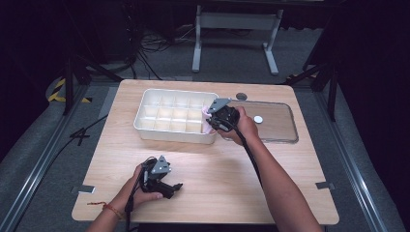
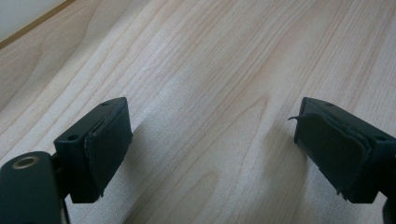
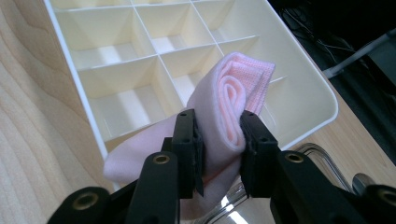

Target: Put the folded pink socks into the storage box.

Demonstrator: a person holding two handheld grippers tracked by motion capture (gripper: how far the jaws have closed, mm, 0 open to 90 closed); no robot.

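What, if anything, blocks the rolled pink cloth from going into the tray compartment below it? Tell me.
Nothing visible does. The right gripper holds the rolled pink cloth over the white divided tray, and the compartments beneath and around it look empty; only the thin dividers need clearing.

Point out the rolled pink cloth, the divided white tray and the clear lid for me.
rolled pink cloth (image 3: 231,100): right gripper view, its coiled end.
divided white tray (image 1: 167,133): high view, near outer wall.
clear lid (image 1: 278,123): high view, flat middle panel.
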